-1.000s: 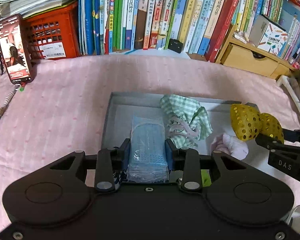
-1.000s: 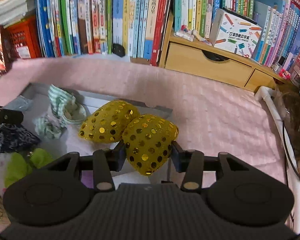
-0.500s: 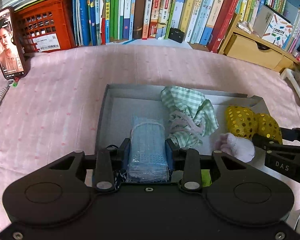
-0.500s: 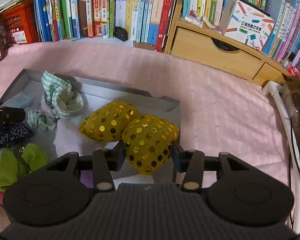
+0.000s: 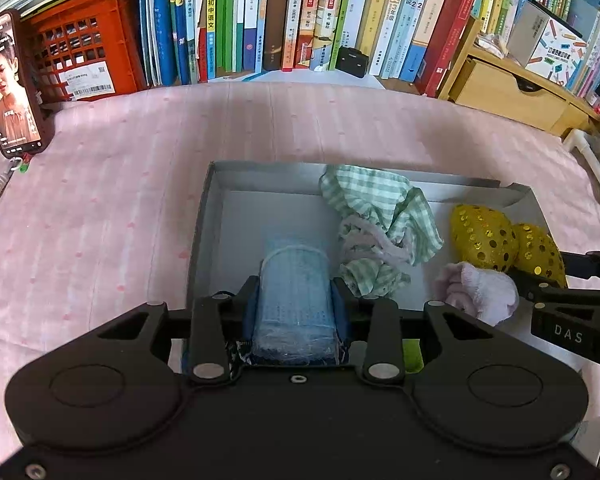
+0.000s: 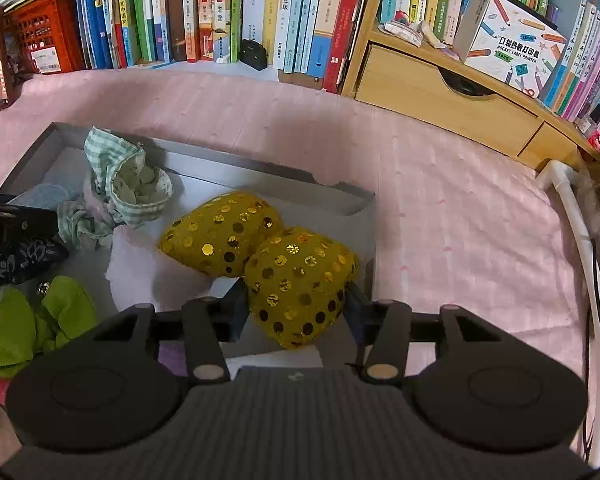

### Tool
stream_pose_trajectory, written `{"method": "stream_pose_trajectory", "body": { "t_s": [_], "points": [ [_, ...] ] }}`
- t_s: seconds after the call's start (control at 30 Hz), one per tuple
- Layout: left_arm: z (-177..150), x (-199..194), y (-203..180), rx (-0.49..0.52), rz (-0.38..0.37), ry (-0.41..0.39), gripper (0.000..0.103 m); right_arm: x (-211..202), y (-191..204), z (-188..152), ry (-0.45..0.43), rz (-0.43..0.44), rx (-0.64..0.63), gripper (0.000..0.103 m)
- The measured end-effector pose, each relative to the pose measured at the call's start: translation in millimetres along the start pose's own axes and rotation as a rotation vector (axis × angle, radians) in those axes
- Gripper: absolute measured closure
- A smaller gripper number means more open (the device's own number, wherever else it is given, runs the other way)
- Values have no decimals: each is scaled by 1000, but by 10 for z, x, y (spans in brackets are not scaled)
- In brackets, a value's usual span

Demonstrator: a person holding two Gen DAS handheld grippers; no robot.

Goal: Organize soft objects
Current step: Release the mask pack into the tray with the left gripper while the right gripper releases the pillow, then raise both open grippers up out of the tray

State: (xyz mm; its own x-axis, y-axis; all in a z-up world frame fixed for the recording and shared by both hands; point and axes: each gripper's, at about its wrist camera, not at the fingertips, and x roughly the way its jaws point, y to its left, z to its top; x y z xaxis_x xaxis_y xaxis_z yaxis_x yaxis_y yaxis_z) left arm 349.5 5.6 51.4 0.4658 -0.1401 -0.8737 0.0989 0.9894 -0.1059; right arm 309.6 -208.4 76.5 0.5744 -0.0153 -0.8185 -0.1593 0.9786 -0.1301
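Gray box (image 5: 204, 216): checked cloth (image 5: 380, 216) between masks (image 5: 294, 284), sequined pouch (image 6: 260, 256).

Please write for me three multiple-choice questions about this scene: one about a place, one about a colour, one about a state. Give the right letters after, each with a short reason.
1. Where does the checked cloth lie?
A. in the grey box
B. on a red crate
C. on a wooden drawer

2. What colour is the sheet under the box?
A. blue
B. white
C. pink

3. What is the state of the left gripper?
A. open and empty
B. shut on the blue pack
C. shut on a phone

Answers:
1. A, because the cloth sits inside the box walls, against the far side.
2. C, because pink fabric shows all around the box in both views.
3. B, because the pack fills the gap and both pads press on its sides.
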Motion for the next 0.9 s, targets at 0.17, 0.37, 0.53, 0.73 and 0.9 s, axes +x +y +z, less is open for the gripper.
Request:
{"method": "stream_pose_trajectory", "body": {
  "t_s": [0.17,0.37,0.53,0.73,0.9],
  "points": [
    [3,5,18,0,-8,6,65,-7,1,0,-3,2,-6,37],
    [0,-3,43,-10,1,10,58,-37,16,-10,-12,-1,-8,33],
    [-7,-43,53,-25,-4,16,56,-80,62,-30,-20,-26,-34,30],
    [-35,-217,44,-23,-9,-4,52,-228,40,-36,-36,-34,-35,28],
    [-89,-416,3,-11,-14,-30,50,-429,43,-51,-70,-28,-38,26]
  ]
}}
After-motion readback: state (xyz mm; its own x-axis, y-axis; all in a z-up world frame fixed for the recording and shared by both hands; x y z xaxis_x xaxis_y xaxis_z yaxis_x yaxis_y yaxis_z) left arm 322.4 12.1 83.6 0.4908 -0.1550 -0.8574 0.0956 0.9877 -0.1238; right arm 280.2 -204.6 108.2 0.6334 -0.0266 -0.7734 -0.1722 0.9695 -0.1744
